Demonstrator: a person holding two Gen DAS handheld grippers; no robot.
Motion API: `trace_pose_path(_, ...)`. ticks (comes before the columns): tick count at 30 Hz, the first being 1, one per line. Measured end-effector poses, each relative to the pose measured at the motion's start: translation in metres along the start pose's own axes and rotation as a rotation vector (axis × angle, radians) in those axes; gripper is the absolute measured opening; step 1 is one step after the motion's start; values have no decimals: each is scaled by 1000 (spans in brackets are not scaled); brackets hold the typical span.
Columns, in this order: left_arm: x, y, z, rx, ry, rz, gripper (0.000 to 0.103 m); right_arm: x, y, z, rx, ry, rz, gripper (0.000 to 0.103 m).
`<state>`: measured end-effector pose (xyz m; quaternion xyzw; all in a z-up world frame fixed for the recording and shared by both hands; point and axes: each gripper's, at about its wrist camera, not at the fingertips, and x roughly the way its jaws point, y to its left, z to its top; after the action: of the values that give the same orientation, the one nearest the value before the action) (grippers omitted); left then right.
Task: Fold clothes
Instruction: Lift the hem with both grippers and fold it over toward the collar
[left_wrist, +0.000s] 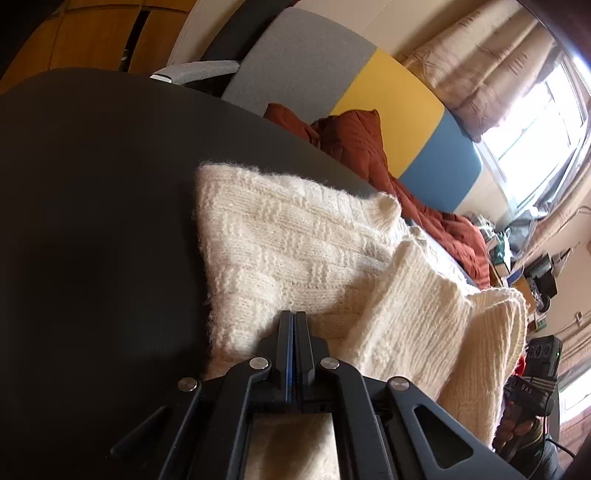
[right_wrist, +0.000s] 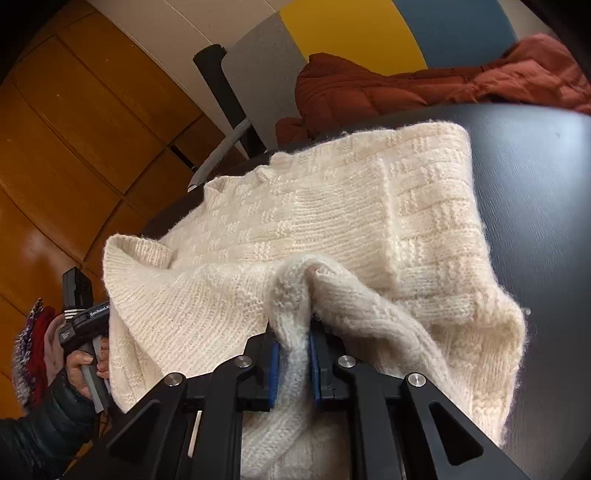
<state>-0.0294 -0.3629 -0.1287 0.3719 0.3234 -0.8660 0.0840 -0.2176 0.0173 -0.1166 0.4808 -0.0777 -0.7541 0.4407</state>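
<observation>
A cream knitted sweater (left_wrist: 295, 240) lies partly folded on a dark table (left_wrist: 92, 221). In the left wrist view my left gripper (left_wrist: 294, 317) sits low over the sweater's near part, jaws pressed together with no knit showing between them. In the right wrist view my right gripper (right_wrist: 293, 328) is shut on a bunched fold of the sweater (right_wrist: 332, 206), which rises in a ridge between the blue pads (right_wrist: 274, 369). The other gripper (right_wrist: 85, 317), held by a hand, sits at the sweater's lifted left edge; its fingers are hidden behind the knit.
A rust-red quilted jacket (right_wrist: 369, 92) lies just past the table's far edge (right_wrist: 535, 184), against grey, yellow and blue panels (left_wrist: 391, 88). A wooden cabinet (right_wrist: 74, 129) stands to the left. A bright window and a cluttered shelf (left_wrist: 517, 251) are at the right.
</observation>
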Motion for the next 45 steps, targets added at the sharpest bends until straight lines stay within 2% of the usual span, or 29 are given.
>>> trace_pose_path(5,-25,-4,-28,46,11,28,1,-23,6,-37,9,50,21,12)
trace_pose_path(8,-42,-6,-39,76,15,11,1,-37,12,-63,11,74,36,12)
trace_pose_path(9,-48,-5,-41,77,17,-11,5,-42,12,-71,17,78,42,12)
trace_pose_path(10,-57,-6,-44,86,10,-35,15,-46,13,-78,22,82,48,12)
trace_pose_path(13,-77,-16,-47,147,-10,-81,33,-60,13,-97,54,83,90,13)
trace_pose_path(15,-84,-24,-45,196,-15,-107,44,-67,10,-105,92,72,137,20)
trace_pose_path(16,-85,-30,-42,218,-9,-122,48,-69,9,-107,117,64,166,28)
trace_pose_path(18,-80,-40,-36,260,5,-135,50,-70,12,-108,146,43,208,39)
trace_pose_path(20,-70,-50,-33,306,39,-130,50,-70,15,-109,175,27,262,57)
trace_pose_path(22,-57,-54,-33,334,86,-130,50,-68,21,-109,180,23,289,61)
trace_pose_path(25,-41,-54,-34,338,138,-131,48,-67,31,-110,130,31,268,61)
trace_pose_path(26,-44,-54,-37,347,134,-135,47,-67,34,-110,113,33,261,58)
trace_pose_path(27,-47,-53,-40,355,129,-139,35,-67,37,-110,97,36,254,56)
trace_pose_path(28,-51,-53,-42,358,123,-144,8,-67,40,-110,80,38,246,43)
trace_pose_path(29,-55,-52,-45,361,117,-148,7,-66,43,-110,64,41,239,20)
trace_pose_path(30,-59,-51,-46,360,107,-154,6,-66,46,-110,47,43,232,15)
trace_pose_path(32,-69,-49,-43,330,57,-175,6,-66,53,-110,16,43,222,15)
trace_pose_path(34,-83,-46,-36,276,-12,-193,6,-76,57,-101,16,-11,250,15)
trace_pose_path(37,-101,-41,-24,206,-104,-201,6,-75,43,-89,83,-57,248,15)
trace_pose_path(40,-103,-37,-10,150,-166,-147,6,-74,30,-77,149,-103,246,15)
trace_pose_path(43,-87,-25,-1,90,-165,-53,6,-74,17,-65,215,-149,243,21)
trace_pose_path(45,-76,-18,-1,78,-142,-15,6,-73,8,-56,259,-180,241,40)
